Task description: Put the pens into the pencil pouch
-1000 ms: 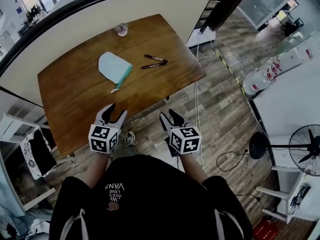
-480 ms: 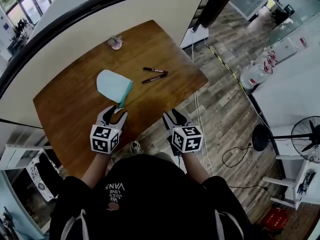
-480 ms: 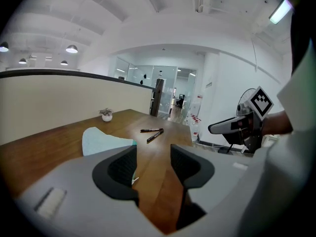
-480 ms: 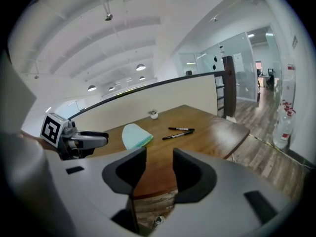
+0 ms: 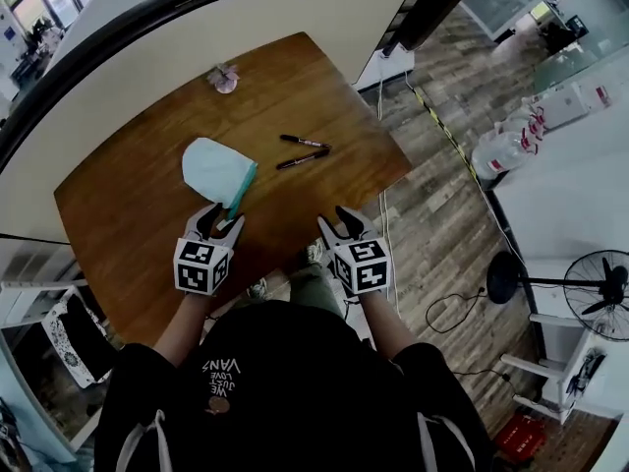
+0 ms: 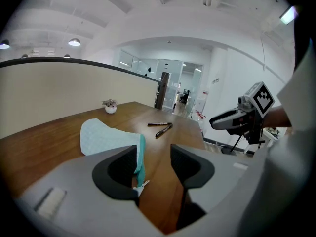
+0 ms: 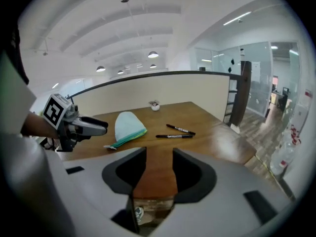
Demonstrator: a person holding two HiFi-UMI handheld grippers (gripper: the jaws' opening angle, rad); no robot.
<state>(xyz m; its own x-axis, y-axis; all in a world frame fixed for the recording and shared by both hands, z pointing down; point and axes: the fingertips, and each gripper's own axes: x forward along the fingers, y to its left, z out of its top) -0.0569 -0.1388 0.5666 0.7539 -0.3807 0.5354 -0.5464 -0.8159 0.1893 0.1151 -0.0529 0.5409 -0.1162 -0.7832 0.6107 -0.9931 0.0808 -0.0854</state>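
A pale blue pencil pouch point(image 5: 218, 168) with a teal zipper edge lies flat on the wooden table point(image 5: 138, 224). Two dark pens point(image 5: 303, 150) lie side by side to its right, also visible as pens point(image 6: 160, 127) and pens point(image 7: 177, 132) in the gripper views. My left gripper point(image 5: 218, 226) hovers open just short of the pouch's point(image 6: 106, 138) zipper pull, nothing between its jaws. My right gripper point(image 5: 339, 226) is open and empty at the table's near edge, well short of the pens.
A small potted plant point(image 5: 225, 76) stands at the table's far edge by a curved low wall. Wood-plank floor lies right of the table, with a cable point(image 5: 388, 200), a standing fan point(image 5: 601, 288) and white furniture further right.
Both grippers have moved forward over the table's near edge; the left one now sits close to the pouch's zipper end. Pouch and pens have not moved.
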